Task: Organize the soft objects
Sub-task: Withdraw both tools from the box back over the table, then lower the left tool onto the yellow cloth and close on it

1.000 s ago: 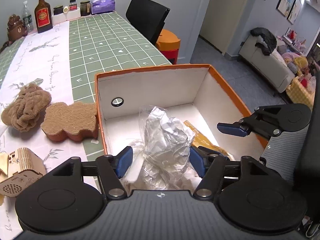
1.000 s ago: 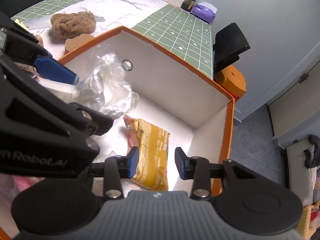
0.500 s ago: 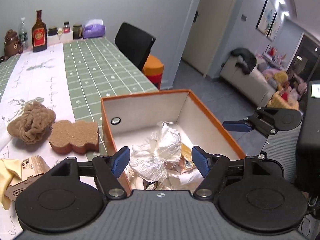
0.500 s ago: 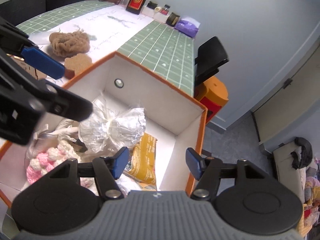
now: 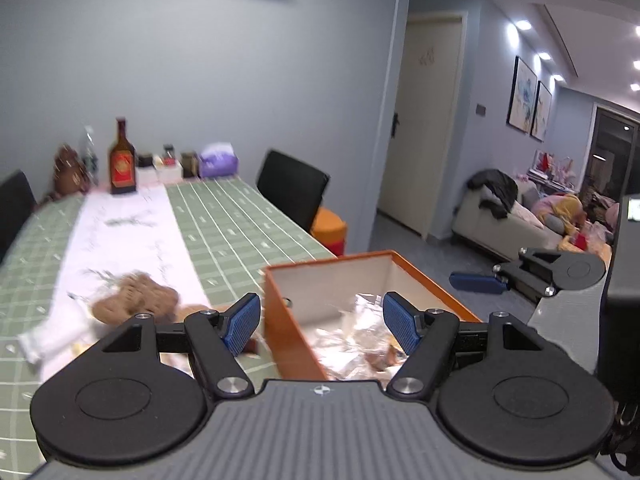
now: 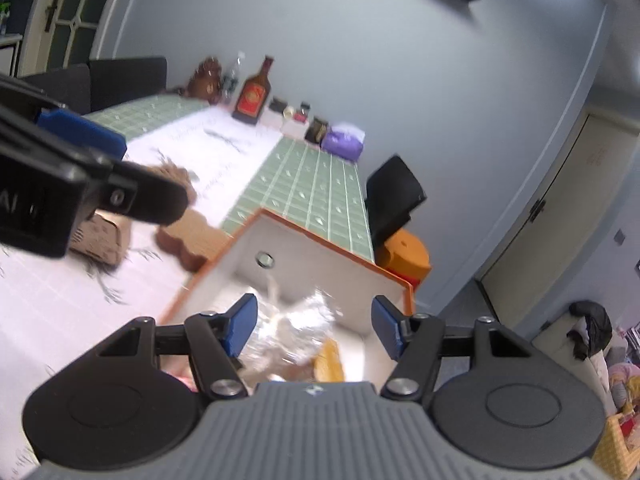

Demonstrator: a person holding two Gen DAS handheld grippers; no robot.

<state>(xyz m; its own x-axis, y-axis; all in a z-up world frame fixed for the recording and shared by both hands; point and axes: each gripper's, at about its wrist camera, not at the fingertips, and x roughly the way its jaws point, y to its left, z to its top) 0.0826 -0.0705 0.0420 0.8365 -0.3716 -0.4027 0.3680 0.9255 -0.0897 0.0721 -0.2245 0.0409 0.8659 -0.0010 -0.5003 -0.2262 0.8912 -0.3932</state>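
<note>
An orange box [image 5: 288, 332] with white inner walls stands at the table's near right edge; it also shows in the right wrist view [image 6: 304, 236]. Inside lie a crumpled clear plastic bag [image 5: 352, 328] [image 6: 296, 328] and a yellow snack packet [image 6: 328, 364]. My left gripper [image 5: 322, 322] is open and empty, raised above the box's near left corner. My right gripper [image 6: 314, 328] is open and empty, raised above the box. A brown crumpled cloth [image 5: 134, 298] and a brown sponge [image 6: 192, 240] lie on the table left of the box.
A wooden box [image 6: 100, 236] sits near the sponge. A brown bottle [image 5: 122, 166], jars and a purple tissue pack [image 5: 218, 160] stand at the table's far end. A black chair [image 5: 290, 192] and orange stool [image 5: 328, 228] stand to the right. A sofa [image 5: 504, 220] is beyond.
Both grippers have lifted up and tilted back from the box. The left gripper let go of the plastic bag, which now lies in the box. The right jaws opened wider.
</note>
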